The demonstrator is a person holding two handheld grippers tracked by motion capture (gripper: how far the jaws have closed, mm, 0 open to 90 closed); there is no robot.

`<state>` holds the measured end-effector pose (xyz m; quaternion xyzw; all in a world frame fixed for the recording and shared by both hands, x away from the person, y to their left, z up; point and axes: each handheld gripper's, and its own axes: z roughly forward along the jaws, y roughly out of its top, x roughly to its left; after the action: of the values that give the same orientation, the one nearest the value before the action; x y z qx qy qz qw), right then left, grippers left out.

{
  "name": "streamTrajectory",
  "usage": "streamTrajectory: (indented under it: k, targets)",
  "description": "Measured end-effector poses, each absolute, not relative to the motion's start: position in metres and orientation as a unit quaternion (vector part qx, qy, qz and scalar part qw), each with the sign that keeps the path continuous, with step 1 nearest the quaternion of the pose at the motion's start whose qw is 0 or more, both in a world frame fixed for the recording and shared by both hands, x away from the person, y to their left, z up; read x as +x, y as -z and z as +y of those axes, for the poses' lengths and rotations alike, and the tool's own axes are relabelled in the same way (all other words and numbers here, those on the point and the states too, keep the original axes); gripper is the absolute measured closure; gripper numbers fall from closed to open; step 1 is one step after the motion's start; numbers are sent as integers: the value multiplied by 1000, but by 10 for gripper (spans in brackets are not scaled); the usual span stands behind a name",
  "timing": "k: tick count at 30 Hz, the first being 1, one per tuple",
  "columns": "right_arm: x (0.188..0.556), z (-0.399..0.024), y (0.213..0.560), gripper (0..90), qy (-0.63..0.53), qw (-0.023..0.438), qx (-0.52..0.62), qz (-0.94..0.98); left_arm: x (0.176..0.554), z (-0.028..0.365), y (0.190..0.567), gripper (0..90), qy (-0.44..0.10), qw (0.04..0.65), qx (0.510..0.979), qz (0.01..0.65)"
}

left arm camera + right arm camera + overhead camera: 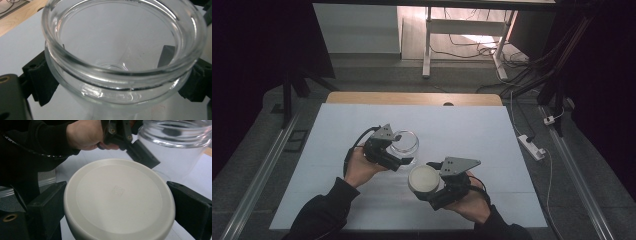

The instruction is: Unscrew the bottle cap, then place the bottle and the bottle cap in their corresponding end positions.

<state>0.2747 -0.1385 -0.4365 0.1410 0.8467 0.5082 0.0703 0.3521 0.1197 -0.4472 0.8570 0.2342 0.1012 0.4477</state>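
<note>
Glass first: we see the jar [405,143] from above near the middle of the desk [472,130], its open mouth up, with our left tool [404,159] closed around it. That high view gives only a clear ring; the left gripper view brings us the thick rolled rim of the jar [120,72], its empty inside and base, and a black jaw pressing the glass wall on each side just under the rim.

To the right and nearer us, our right tool [424,185] grips the lid [423,180], a pale round disc. From above we see the lid just beside the jar, apart from it, lower in the picture. The right gripper view shows what the high one cannot: the lid [118,200] has a smooth cream face with a faint square mark at its centre, and both jaws bear on its edge, left and right. Beyond it in that view we find the jar [175,147] at upper right, the left tool [140,152] clamped to its side, and our left hand [86,135] in a dark sleeve.

The high view alone gives us the wider room: a power strip [532,146] on the floor to the right of the desk.
</note>
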Motion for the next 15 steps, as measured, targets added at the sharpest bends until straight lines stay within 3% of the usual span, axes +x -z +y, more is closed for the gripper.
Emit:
streamTrajectory:
  k: [15]
  targets:
    - [271, -137, 451, 71, -503, 70, 139, 850, 363, 111, 450, 77, -109, 452, 855, 231]
